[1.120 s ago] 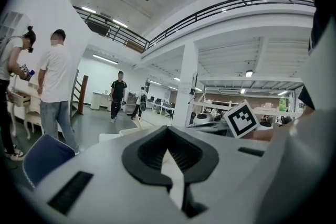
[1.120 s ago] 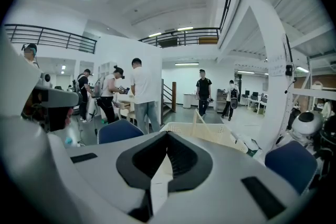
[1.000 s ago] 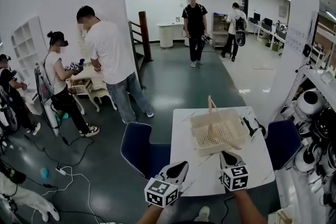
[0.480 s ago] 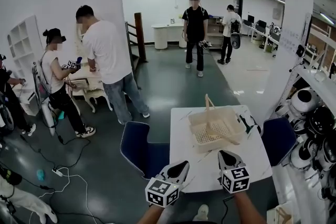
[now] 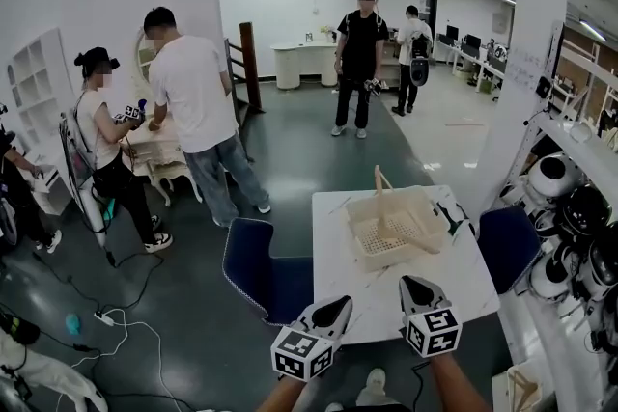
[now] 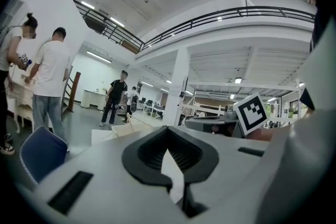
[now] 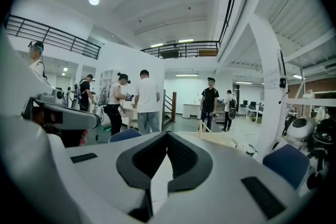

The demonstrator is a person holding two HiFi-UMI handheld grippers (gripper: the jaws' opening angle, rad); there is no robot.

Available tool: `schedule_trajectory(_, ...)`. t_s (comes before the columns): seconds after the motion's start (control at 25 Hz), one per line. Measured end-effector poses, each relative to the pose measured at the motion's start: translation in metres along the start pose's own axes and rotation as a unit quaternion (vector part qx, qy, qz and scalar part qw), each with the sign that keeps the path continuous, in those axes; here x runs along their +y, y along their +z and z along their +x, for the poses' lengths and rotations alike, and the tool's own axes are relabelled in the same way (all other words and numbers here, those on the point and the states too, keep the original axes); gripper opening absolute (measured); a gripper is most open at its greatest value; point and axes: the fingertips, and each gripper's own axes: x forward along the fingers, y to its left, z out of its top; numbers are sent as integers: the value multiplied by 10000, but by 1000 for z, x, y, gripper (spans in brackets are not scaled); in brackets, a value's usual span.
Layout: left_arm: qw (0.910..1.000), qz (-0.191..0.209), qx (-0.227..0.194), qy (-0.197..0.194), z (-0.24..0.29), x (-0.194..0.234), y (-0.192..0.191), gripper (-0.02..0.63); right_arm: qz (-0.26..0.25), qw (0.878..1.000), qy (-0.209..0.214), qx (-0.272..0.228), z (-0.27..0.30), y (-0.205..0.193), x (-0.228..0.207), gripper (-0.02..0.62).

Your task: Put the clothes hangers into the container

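- Fingers on both grippers were pressed together with nothing between them. In the head view the left gripper (image 5: 334, 305) and the right gripper (image 5: 412, 284) hung over the near edge of the white table (image 5: 463, 285), well apart from the container (image 5: 356, 236), a pale slotted basket toward the table's far side.
- Wooden clothes hangers (image 5: 407, 233) lay inside the container, one end poking up past its far rim. Thin pale pieces on the tabletop beside it were too small to identify.
- By the look of it, the loading was finished or nearly so. The next move would have called for checking the tabletop for any hanger left out, then parting one pair of fingers and reaching forward.
- Two blue chairs (image 5: 263, 271) flanked the table on a dark, glossy floor, with cables (image 5: 116, 312) trailing at the left. A person in a white shirt (image 5: 191, 96) stood by pale furniture and a person in black (image 5: 359, 39) farther back, while round white shells (image 5: 550, 177) crowded the shelving at the right.
- The left gripper view showed its jaws closed and empty, with the container low beyond them to the left. The right gripper's marker cube (image 6: 254, 112) was on the right, and a railed balcony (image 6: 210, 16) ran overhead.
- The right gripper view showed its jaws meeting on nothing, with the container ahead and a hanger end standing up from it. A white pillar (image 7: 270, 76) rose beside the table.
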Motion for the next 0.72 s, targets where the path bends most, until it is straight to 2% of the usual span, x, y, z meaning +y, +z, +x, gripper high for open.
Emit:
schedule_trajectory(0.4,9987,346,65,-366,-4,-23,5,5,-30,9997,-213,-128,-22,2,4,19)
schedule_trajectory(0.72,9983,321,-15,-496,7,-41,6,5,-226,9994,-187,-204,-39,11,1,20)
